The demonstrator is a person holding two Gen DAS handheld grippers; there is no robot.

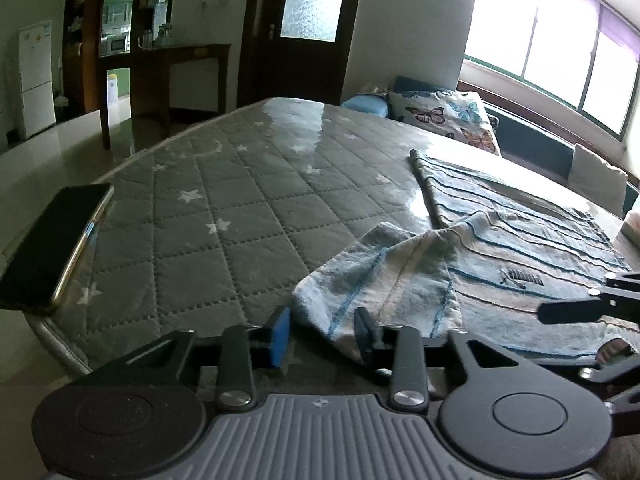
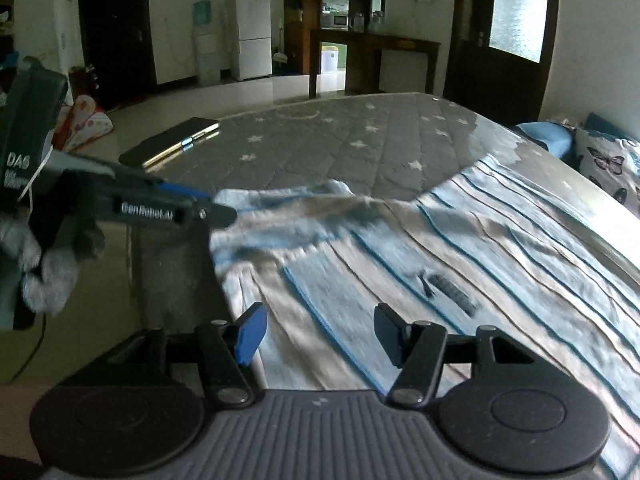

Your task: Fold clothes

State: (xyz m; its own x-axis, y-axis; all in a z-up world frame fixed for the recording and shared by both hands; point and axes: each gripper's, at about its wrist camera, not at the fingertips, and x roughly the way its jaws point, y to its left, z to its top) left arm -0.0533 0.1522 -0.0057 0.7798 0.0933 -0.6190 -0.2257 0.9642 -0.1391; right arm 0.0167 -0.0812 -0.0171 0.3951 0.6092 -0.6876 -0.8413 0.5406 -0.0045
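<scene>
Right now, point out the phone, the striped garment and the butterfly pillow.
phone (image 1: 48, 240), left wrist view, dark screen.
striped garment (image 1: 520, 232), left wrist view, flat striped body.
butterfly pillow (image 1: 444, 116), left wrist view, printed front.

Two low wrist views close over the surface (image 1: 224, 200), both sharing the striped garment (image 1: 500, 240) and phone (image 2: 172, 142).
</scene>
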